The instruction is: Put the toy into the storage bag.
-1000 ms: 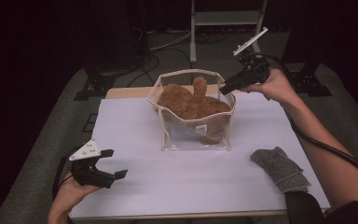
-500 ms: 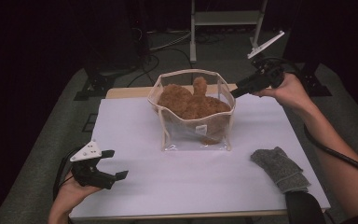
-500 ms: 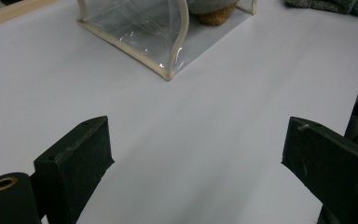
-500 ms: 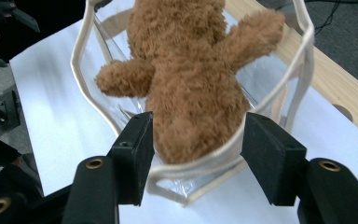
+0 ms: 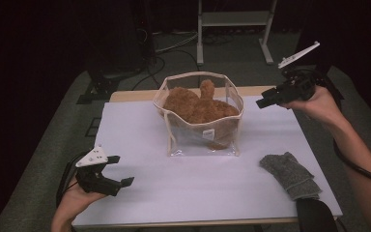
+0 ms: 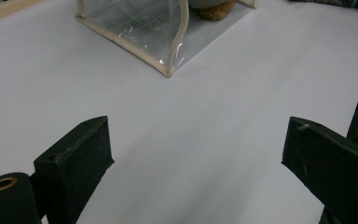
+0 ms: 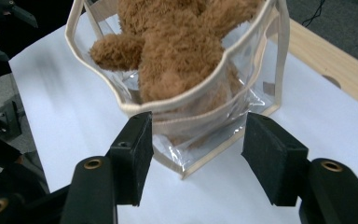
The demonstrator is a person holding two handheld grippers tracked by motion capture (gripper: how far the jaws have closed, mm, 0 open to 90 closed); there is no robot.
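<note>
Dim, near-black room beyond the lit middle. Grey carpeted floor (image 5: pixel 58 159) on every side of the pale wooden surface (image 5: pixel 135 95), most of its top hidden under a white sheet (image 5: pixel 140 135), with a strip of bare wood along the far edge. Behind it, at the far side of the room, a light grey metal shelving frame (image 5: pixel 234 24) on two legs, with a horizontal shelf between them. Black cables (image 5: pixel 166 48) strewn over the floor near the frame's foot. At far left, a dark stand base (image 5: pixel 96 89) resting on the carpet. No telling of walls in the darkness.
</note>
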